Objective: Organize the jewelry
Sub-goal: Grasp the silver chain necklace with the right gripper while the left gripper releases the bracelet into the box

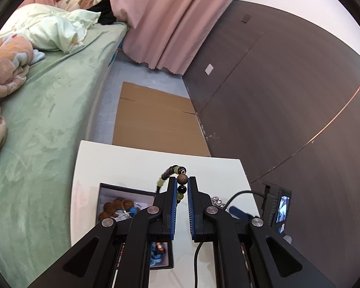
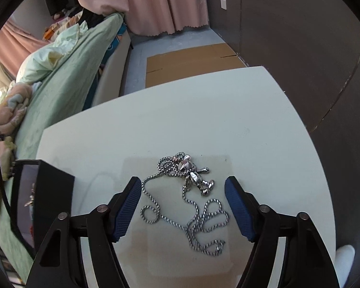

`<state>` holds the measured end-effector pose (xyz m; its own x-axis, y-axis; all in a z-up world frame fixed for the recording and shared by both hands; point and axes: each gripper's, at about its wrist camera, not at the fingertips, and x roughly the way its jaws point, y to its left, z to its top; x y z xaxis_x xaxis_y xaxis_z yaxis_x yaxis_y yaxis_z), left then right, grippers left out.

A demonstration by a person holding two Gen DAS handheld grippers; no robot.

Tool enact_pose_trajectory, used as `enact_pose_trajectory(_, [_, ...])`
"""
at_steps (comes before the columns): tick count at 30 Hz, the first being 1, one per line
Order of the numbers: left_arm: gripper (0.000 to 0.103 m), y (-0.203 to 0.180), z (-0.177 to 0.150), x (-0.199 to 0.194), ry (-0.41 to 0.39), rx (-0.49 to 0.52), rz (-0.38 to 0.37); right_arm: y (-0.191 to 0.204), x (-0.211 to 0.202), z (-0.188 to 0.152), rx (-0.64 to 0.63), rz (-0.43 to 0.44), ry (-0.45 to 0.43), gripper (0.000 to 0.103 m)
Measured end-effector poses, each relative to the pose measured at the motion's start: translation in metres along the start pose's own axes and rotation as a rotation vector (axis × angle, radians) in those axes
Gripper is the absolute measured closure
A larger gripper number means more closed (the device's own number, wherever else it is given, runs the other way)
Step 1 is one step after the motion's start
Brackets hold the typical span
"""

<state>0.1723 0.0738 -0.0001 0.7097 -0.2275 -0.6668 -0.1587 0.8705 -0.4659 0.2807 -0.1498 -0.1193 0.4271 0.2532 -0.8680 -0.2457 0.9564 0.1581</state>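
Note:
My left gripper (image 1: 182,182) is shut on a bead bracelet (image 1: 177,177) of brown, black and pale green beads, held above the white table (image 1: 132,165); part of it hangs to the left over a black jewelry box (image 1: 122,206) that holds brown beads and blue items. My right gripper (image 2: 183,187) is open and low over the table (image 2: 204,110), its fingers either side of a silver chain necklace (image 2: 192,206) with a silver figure pendant (image 2: 196,177). The black box (image 2: 45,192) stands to its left.
A bed with a green sheet (image 1: 43,124) runs along the left of the table. Flat cardboard (image 1: 156,120) lies on the floor beyond it. A dark wall panel (image 1: 288,96) is on the right. The other gripper's small screen (image 1: 282,208) and cable show at right.

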Motion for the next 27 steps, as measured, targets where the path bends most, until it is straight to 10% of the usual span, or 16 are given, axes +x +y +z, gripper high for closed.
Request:
enact_pose_trajectory(6, [0.095, 0.008, -0.006, -0.002, 0.009, 0.004, 0.024, 0.005, -0.003, -0.002, -0.070, -0.099, -0.007, 0.079])
enact_pose_trajectory(13, [0.095, 0.021, -0.009, -0.004, 0.012, -0.018, 0.056, -0.015, -0.012, -0.005, 0.042, 0.100, 0.021, 0.097])
enact_pose_trajectory(27, [0.094, 0.038, -0.016, 0.011, 0.067, -0.084, 0.014, -0.028, -0.052, -0.004, 0.165, 0.291, -0.066, 0.097])
